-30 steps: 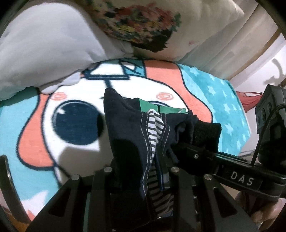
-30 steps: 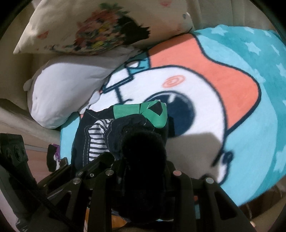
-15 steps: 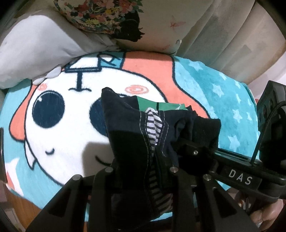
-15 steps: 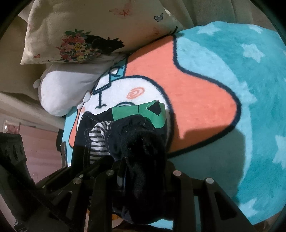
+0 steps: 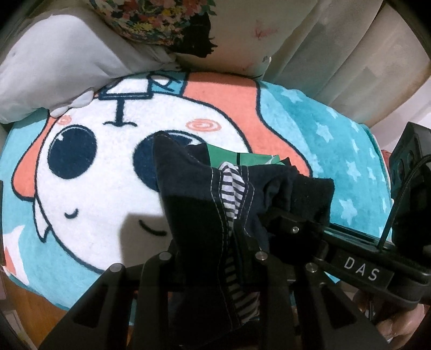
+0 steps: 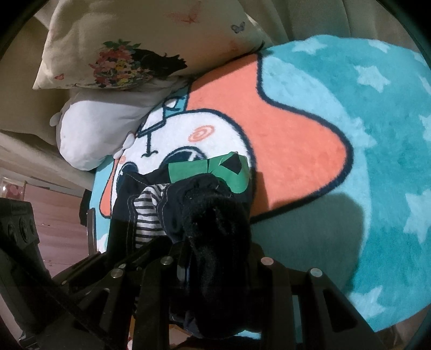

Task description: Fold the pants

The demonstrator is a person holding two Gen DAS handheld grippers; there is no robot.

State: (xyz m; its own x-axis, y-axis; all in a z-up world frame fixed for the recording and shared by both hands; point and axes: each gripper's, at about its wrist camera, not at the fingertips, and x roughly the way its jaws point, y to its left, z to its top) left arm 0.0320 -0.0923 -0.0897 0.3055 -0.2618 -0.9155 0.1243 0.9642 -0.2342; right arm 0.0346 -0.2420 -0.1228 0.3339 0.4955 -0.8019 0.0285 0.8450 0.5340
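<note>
The dark navy pants (image 5: 188, 193) with white stitching, a striped lining and a green patch hang bunched in the air above the cartoon blanket (image 5: 89, 172). My left gripper (image 5: 212, 258) is shut on one part of the waistband. My right gripper (image 6: 215, 258) is shut on a thick black fold of the pants (image 6: 212, 215) right beside it. The right gripper (image 5: 293, 228) shows at the right of the left wrist view, touching the same bundle. The fingertips of both are hidden by cloth.
A white pillow (image 5: 54, 67) and a floral cushion (image 5: 167, 24) lie at the far edge of the blanket. Pale curtains (image 5: 336, 59) hang behind. The blanket (image 6: 350, 134) covers the bed, with its edge and floor (image 6: 54, 215) at the left.
Both grippers have lifted and drawn back with the pants, so more of the blanket's cartoon face shows below. The grip on the cloth is unchanged.
</note>
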